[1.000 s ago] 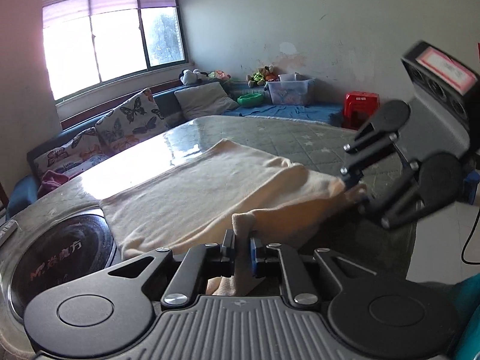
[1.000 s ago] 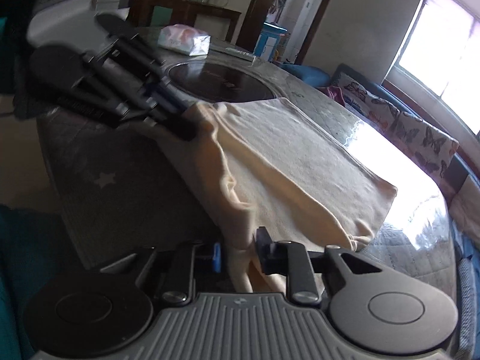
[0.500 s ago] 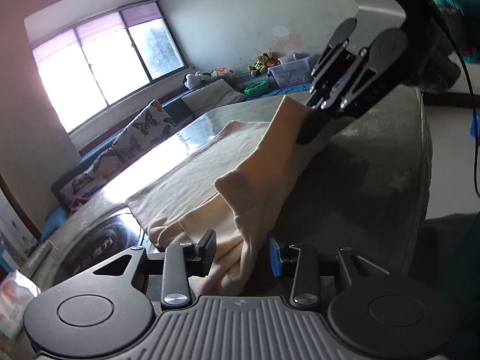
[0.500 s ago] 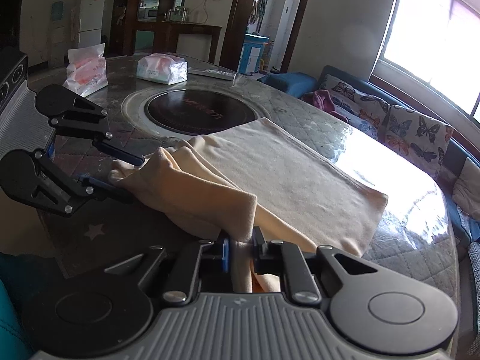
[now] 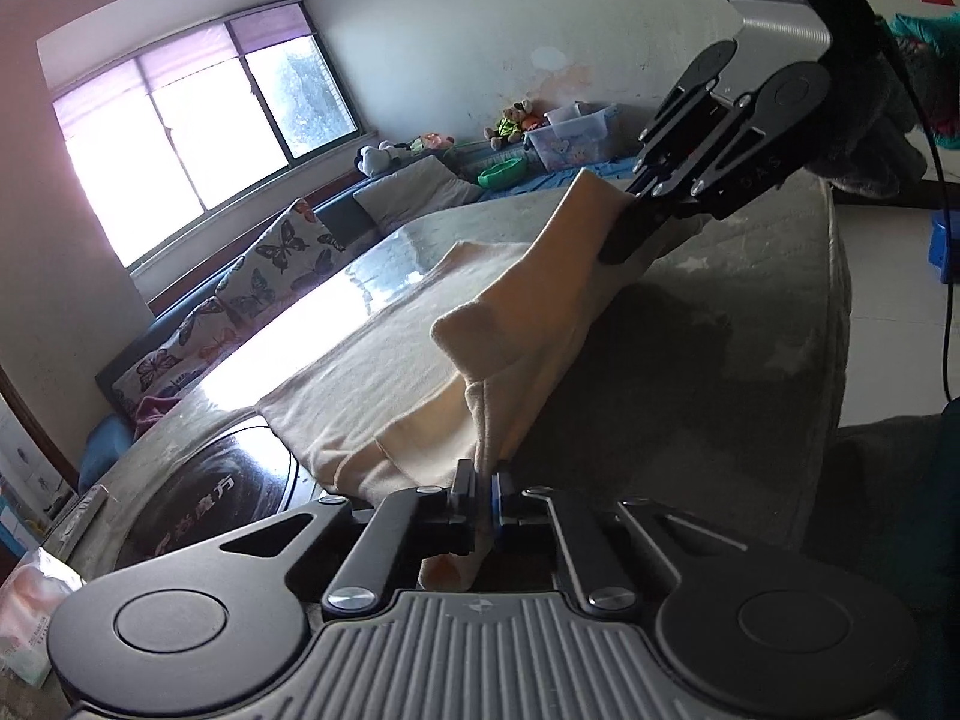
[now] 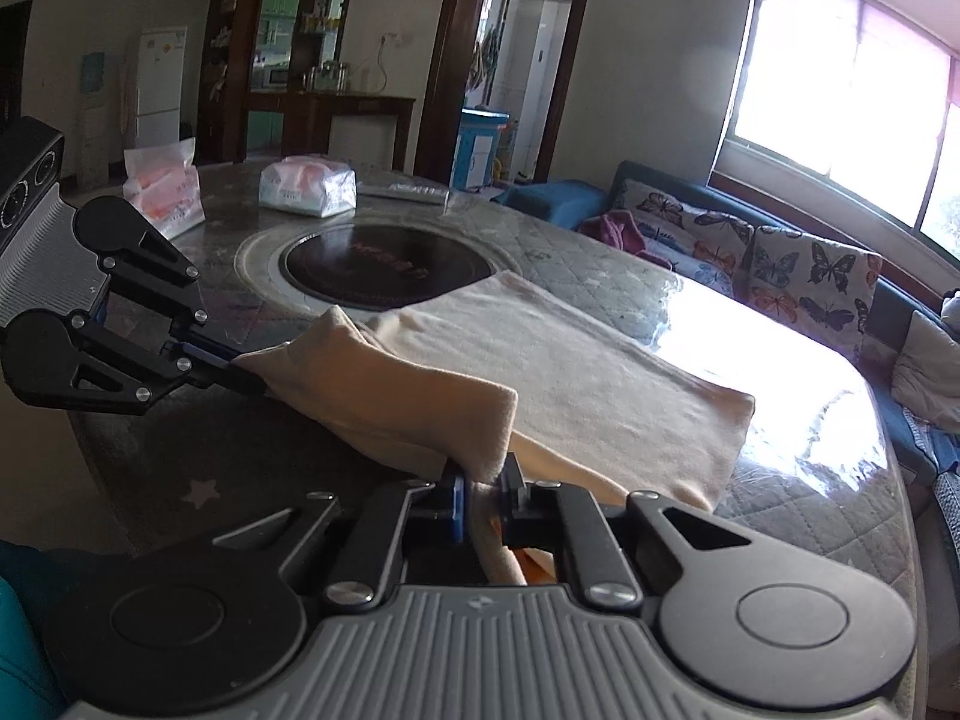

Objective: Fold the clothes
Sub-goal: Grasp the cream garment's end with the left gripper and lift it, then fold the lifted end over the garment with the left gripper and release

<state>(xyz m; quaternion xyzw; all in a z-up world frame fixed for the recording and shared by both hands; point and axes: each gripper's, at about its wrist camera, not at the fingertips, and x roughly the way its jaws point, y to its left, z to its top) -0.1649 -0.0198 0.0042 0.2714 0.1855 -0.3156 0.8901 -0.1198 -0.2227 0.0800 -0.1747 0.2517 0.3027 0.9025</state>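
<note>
A cream cloth lies spread on the grey quilted table, its near edge lifted off the surface. My left gripper is shut on one corner of that raised edge, with fabric pinched between the pads. My right gripper is shut on the other corner, and the cream cloth bunches over its jaws. The lifted edge hangs stretched between the two. Each gripper shows in the other's view: the right gripper at upper right, the left gripper at left. Both are tilted and biting into the fold.
A round black cooktop is set into the table just beyond the cloth. Two tissue packs stand behind it. A sofa with butterfly cushions runs under the window. The cooktop lies left of the cloth.
The left jaws stood apart around the cloth half a second ago and have now shut on it. The right jaws have narrowed onto their corner. The held edge is lifted higher and pulled straighter.
</note>
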